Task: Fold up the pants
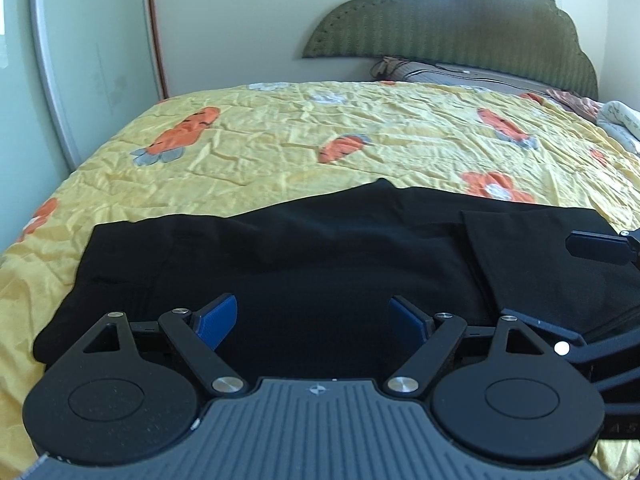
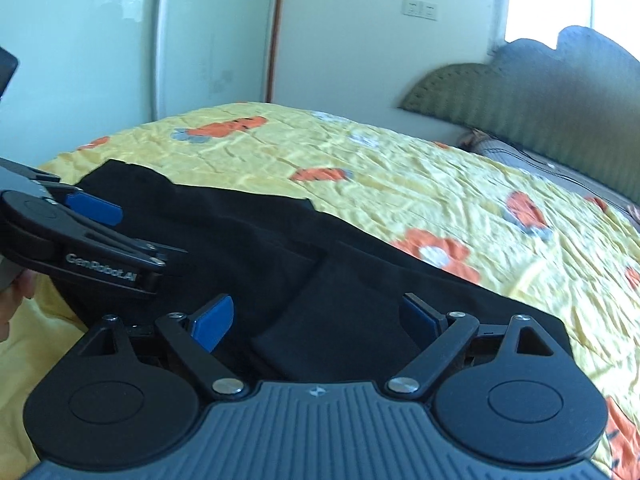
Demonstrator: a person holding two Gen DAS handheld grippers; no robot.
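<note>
Both my grippers spread wide and empty, left gripper (image 1: 313, 322) and right gripper (image 2: 317, 322) over black pants (image 1: 320, 260), pants lying partly folded on the yellow bedspread (image 1: 280, 128).

A yellow quilted bedspread (image 1: 280, 128) printed with orange carrots and flowers covers the bed. At the far end stands a green scalloped headboard (image 1: 460, 24), with a grey patterned pillow (image 1: 452, 70) at its foot. A pale wardrobe (image 2: 120, 40) stands along the bed's far side, beside a white wall bearing a switch plate (image 2: 419, 10).
</note>
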